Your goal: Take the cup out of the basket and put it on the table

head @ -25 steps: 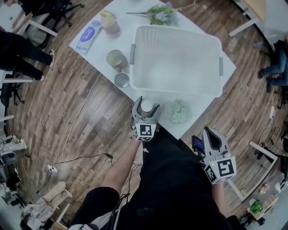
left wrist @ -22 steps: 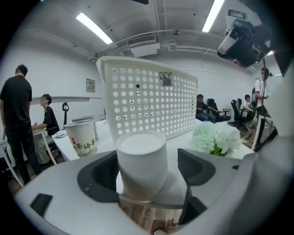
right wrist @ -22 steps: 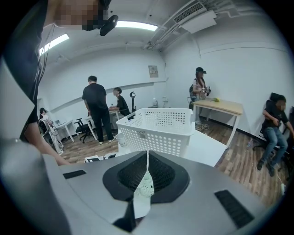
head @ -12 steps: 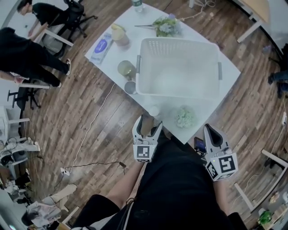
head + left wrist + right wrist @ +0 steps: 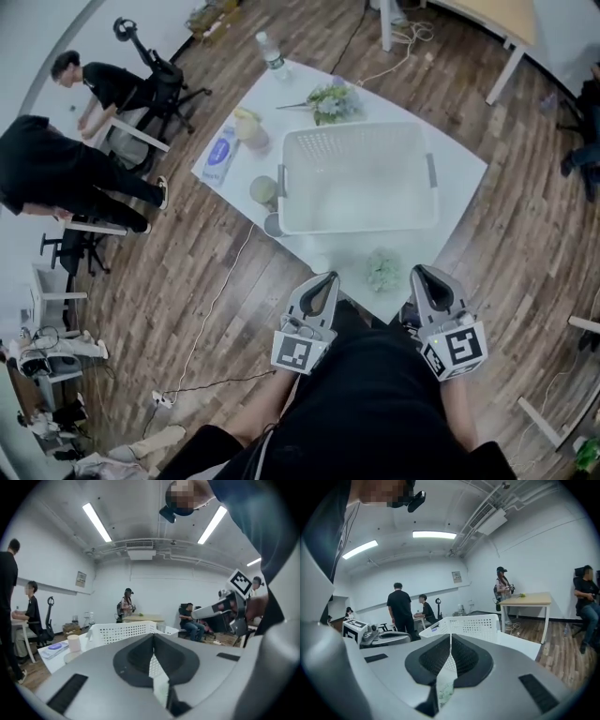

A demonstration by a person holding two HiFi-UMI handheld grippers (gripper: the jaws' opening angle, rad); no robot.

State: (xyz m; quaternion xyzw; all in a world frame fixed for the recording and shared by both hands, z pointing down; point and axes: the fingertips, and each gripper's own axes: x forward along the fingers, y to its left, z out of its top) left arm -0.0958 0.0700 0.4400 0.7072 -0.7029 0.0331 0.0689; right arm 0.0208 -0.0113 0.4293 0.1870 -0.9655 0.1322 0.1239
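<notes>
A small white cup (image 5: 322, 265) stands on the white table (image 5: 450, 155) near its front edge, outside the white perforated basket (image 5: 356, 131). My left gripper (image 5: 325, 278) hangs above and short of the cup, apart from it. Its jaws have just been closing and now meet with nothing between them (image 5: 152, 637). My right gripper (image 5: 421, 273) is level with it to the right, also shut and empty (image 5: 450, 637). Beyond both sets of jaws the basket (image 5: 122, 632) (image 5: 471, 623) shows. The basket looks empty from above.
Left of the basket stand a greenish cup (image 5: 262, 190), a grey cup (image 5: 273, 224) and a pink cup (image 5: 250, 127), with a blue packet (image 5: 220, 155). Flowers (image 5: 328, 101) and a bottle (image 5: 270, 52) sit behind it. A green tuft (image 5: 382, 269) lies beside the white cup. People work at the left (image 5: 56, 178).
My left gripper, open around the white cup a second ago, drew back off it, rose and shut. The cup stayed on the table. The right gripper rose a little.
</notes>
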